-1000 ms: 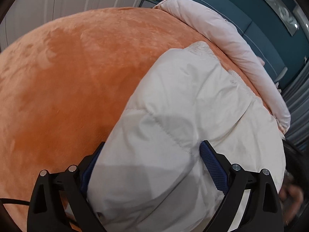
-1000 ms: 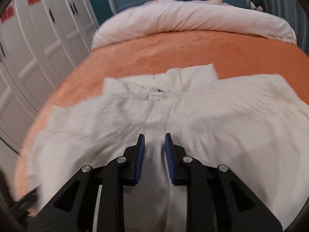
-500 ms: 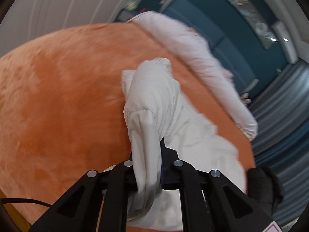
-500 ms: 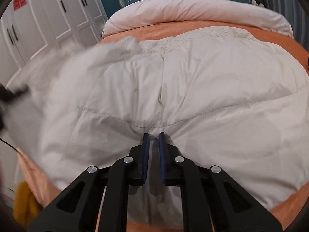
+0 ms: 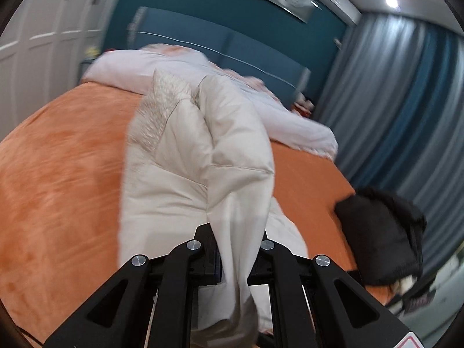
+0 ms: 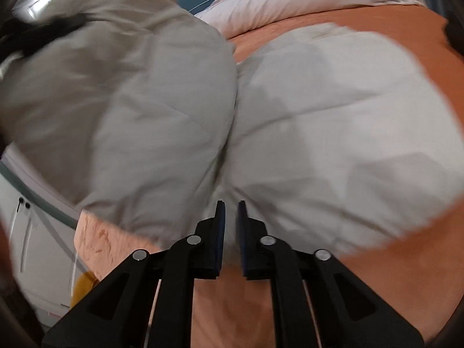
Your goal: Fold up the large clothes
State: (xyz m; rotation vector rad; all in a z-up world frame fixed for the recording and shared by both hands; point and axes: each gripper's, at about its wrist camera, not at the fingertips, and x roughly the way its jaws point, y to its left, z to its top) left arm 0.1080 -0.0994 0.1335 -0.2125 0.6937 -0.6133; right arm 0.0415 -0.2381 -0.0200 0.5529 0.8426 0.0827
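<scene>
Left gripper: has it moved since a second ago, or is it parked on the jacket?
Yes. The left gripper has closed on the white jacket and lifted it off the orange bedspread, swinging towards the curtains.

A cream-white quilted puffer jacket (image 5: 185, 156) with a pale fur-trimmed hood (image 5: 158, 110) lies lengthwise on the bed, hood end farthest from the left wrist camera. One padded section, likely a sleeve, is lifted off the body and drawn toward that camera, its end pinched and hanging in a limp fold. In the right wrist view the jacket (image 6: 333, 121) is blurred, split into two puffy masses: the left one raised and folded up, the right one lying flat.
</scene>
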